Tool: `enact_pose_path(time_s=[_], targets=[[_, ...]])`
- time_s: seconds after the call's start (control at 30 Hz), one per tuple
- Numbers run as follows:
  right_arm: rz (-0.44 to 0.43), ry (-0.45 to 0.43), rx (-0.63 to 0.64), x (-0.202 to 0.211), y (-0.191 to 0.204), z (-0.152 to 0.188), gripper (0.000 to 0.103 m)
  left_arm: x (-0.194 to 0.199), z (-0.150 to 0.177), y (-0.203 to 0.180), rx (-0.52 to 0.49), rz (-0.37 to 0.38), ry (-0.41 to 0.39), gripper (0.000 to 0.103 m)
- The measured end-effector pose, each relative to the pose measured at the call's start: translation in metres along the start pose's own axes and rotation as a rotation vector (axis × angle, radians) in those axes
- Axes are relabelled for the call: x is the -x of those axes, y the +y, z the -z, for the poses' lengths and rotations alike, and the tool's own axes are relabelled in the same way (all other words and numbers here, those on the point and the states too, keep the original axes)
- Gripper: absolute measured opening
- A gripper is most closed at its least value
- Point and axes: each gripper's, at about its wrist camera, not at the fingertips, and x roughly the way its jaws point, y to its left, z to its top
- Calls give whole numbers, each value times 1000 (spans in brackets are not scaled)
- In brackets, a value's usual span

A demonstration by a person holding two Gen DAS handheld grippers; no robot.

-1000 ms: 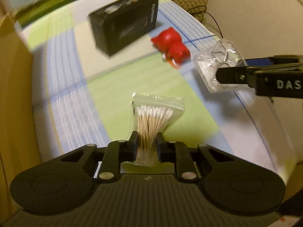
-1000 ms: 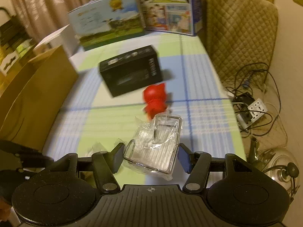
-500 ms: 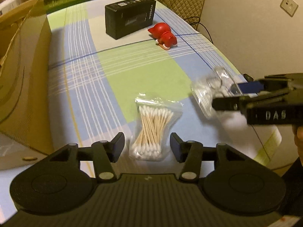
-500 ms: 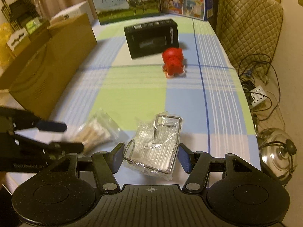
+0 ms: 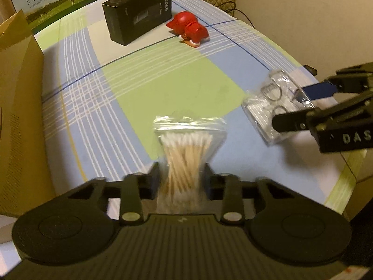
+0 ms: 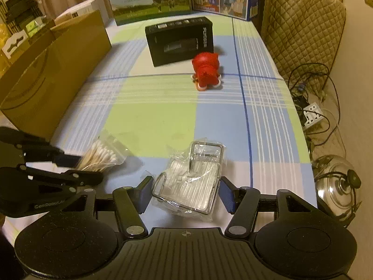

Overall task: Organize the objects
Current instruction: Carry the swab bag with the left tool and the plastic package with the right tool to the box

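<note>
Evidently left claw (image 5: 181, 177), jaws just closing, pinches the cotton swab bag (image 5: 188, 149) at its waist, low over the surface (image 5: 163, 81). Right claw (image 6: 185, 192) grips the wrapped wire rack (image 6: 193, 177) sideways, likely for sorting into the cardboard box (image 6: 46, 70).

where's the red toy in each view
Left wrist view: red toy at upper centre, just right of the black box.
Right wrist view: red toy above centre, in front of the black box's right end.
Shared landmark: the black box.
</note>
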Motion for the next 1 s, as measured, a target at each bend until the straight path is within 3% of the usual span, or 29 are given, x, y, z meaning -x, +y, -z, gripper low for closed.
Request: enact_pose_path(time_s=[0.27,0.57,1.0], targets=[[-40,-115,-11,26,16,-16,57,38,7,12,114,6,-78,19],[-79,-230,20,65,53,-19,57,102,11,19,148,-19,-185,19],[-149,-260,155,89,135,-28,57,175,45,57,224,-70,-271,19]])
